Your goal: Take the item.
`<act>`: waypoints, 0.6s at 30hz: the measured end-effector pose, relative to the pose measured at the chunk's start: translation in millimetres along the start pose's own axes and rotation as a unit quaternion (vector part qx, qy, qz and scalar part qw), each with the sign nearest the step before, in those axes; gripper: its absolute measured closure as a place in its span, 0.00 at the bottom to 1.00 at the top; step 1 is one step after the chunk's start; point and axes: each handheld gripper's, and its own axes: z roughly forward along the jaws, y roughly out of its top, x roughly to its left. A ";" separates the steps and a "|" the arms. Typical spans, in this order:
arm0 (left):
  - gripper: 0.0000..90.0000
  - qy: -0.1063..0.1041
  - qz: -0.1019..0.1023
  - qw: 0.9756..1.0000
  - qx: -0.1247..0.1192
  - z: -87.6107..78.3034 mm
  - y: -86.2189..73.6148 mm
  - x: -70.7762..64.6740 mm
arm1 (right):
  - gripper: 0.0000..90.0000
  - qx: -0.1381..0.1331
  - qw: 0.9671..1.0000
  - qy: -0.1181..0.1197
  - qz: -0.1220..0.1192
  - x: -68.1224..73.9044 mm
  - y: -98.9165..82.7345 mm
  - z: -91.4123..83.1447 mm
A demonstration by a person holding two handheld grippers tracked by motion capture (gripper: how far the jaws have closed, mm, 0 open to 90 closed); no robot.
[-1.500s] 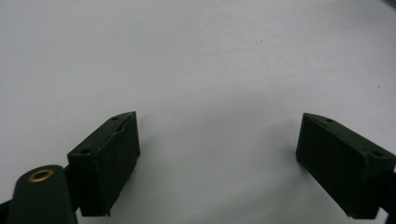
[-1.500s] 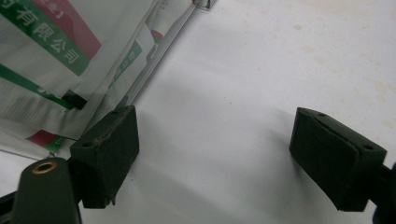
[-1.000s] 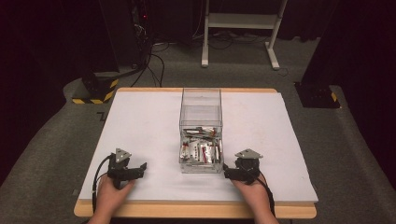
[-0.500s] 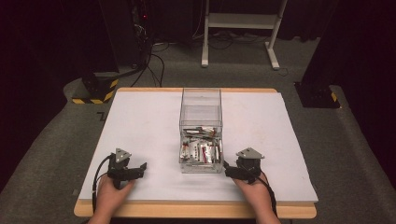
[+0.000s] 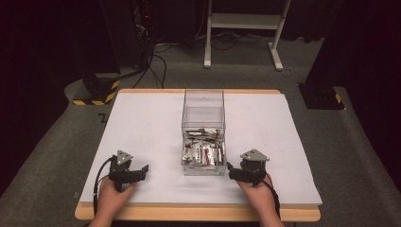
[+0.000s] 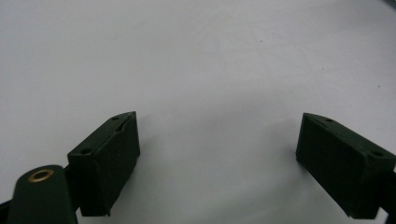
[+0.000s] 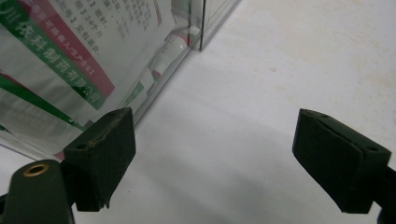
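A clear plastic bin [image 5: 203, 113] stands in the middle of the white table [image 5: 142, 123], with several white, red and green packets [image 5: 204, 152] lying in its near half. My left gripper [image 5: 142, 169] rests near the table's front left, held by a hand; its jaws stand wide apart over bare white surface [image 6: 215, 140], nothing between them. Just right of the bin's near corner sits my right gripper [image 5: 231, 171], open and empty. In the right gripper view the bin's corner [image 7: 198, 32] and printed packets [image 7: 70, 60] sit close at upper left, behind the wall.
The table's wooden front edge [image 5: 198, 213] runs just behind the hands. Beyond the table are grey carpet, a white stand's legs [image 5: 241, 28], cables, and yellow-black striped bases [image 5: 97, 94]. Open white surface lies to either side of the bin.
Almost nothing differs; the right gripper has shifted very slightly beside the bin. The left gripper and the bin stay where they were.
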 end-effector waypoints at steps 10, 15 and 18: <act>0.15 0.000 0.000 1.000 0.000 0.0 0.0 0.0 | 0.17 -0.015 1.000 -0.001 0.006 -2.0 3.8 -7.8; 0.15 0.001 0.001 1.000 0.000 0.0 0.1 0.2 | 0.16 -0.024 1.000 -0.001 0.009 -2.6 4.7 -10.3; 0.15 0.001 0.001 1.000 0.000 0.0 0.0 0.1 | 0.16 -0.032 0.999 -0.001 0.008 -2.9 5.8 -13.0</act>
